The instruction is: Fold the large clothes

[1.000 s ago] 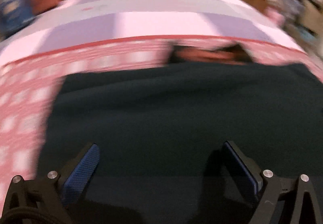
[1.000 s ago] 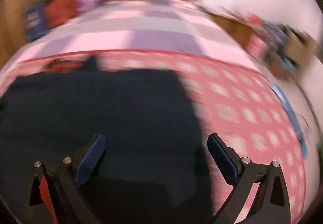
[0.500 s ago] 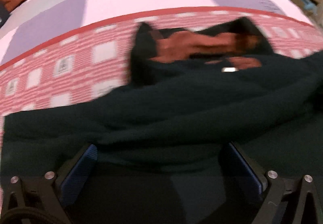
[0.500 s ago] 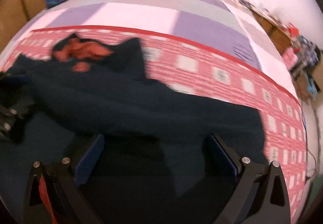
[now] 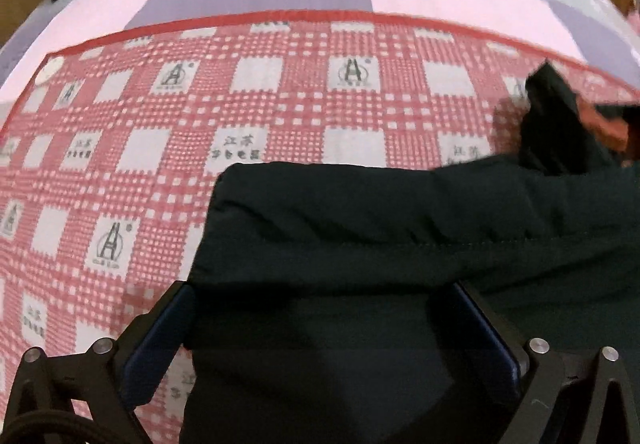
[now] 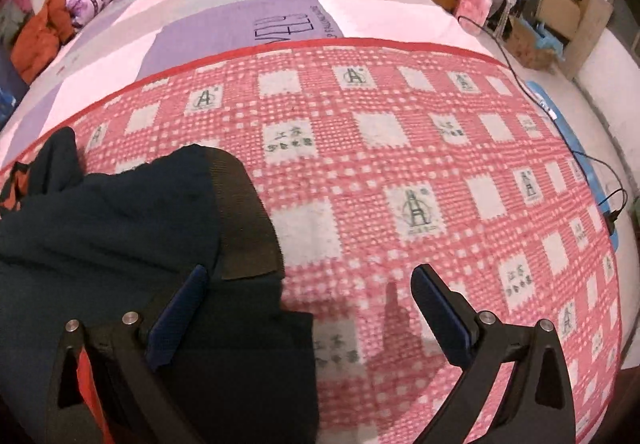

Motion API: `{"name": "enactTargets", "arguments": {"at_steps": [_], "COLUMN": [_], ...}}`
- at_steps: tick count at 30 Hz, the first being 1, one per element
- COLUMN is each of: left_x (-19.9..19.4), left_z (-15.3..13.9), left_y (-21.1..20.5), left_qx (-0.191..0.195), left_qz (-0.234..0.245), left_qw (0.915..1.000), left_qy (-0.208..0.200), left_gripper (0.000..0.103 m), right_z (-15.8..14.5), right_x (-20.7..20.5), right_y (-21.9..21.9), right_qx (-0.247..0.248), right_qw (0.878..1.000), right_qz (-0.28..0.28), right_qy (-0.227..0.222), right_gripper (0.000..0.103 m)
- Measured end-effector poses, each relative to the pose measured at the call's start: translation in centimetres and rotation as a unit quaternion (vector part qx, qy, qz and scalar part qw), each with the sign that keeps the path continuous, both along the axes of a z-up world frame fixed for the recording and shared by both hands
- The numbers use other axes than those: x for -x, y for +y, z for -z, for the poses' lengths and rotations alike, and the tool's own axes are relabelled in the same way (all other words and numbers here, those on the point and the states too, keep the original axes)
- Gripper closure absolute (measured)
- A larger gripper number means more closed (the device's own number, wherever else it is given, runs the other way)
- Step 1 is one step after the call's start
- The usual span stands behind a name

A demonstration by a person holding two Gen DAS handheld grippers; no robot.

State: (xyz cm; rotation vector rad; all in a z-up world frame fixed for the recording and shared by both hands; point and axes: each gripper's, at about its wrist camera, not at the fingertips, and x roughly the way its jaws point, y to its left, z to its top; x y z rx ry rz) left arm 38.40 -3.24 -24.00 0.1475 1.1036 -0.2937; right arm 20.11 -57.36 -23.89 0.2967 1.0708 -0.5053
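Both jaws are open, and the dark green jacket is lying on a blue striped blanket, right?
Not quite. The dark green jacket lies on a red-and-white checked blanket, not a blue striped one; both wrist views show it. The left gripper and right gripper do have their jaws open.
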Motion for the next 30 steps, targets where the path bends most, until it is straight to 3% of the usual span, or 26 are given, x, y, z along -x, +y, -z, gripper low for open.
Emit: {"name": "enactTargets", "arguments": {"at_steps": [3,5,8,11,19,22,26,30], "left_x": [0.5,1.1,1.9,3.0,6.0,7.9,12.0,16.3], "left_z": [-0.2,-0.1,0.3,0.7,-1.3,-1.8,-4.0,-5.2], "left_y": [1.5,2.2,4.9,7.2,8.1,9.0,7.5,1.3], "left_qx": [0.039,0.035,0.083,0.090,0.017,-0.009,-0.012,0.029], "left_qz": [-0.013,-0.014,-0.044,-0.072,-0.070,-0.071,-0.035,0.050], "left_qw": [0.9991,0.9993,0.9953,0.9931,0.9965,0.9958,0.9950,0.9941], "left_qy": [0.002,0.000,0.022,0.024,-0.042,-0.057,-0.093,-0.092], "left_gripper": [0.006,0.006,0.006,0.004,0.004,0.004,0.005,0.005], "right_z": [-0.1,-0.3,-0.6,-1.0,-2.3,-2.2,-3.9,-6.3], "right_x": [0.6,1.2,2.5,4.1,8.7,11.1,13.7,13.4], "right_y": [-0.2,-0.1,-0.2,-0.1,1.9,2.6,5.3,12.5], "right_qx": [-0.002,-0.002,-0.018,-0.029,0.000,0.018,0.074,0.089], "right_qw": [1.000,1.000,1.000,0.999,0.999,0.999,0.996,0.986], "right_qz": [0.002,0.000,0.002,0.005,-0.004,0.002,-0.006,-0.100], "right_qy": [-0.004,-0.009,-0.025,-0.039,-0.052,-0.034,-0.039,-0.096], "right_gripper": [0.001,0.001,0.001,0.001,0.001,0.001,0.001,0.001]}}
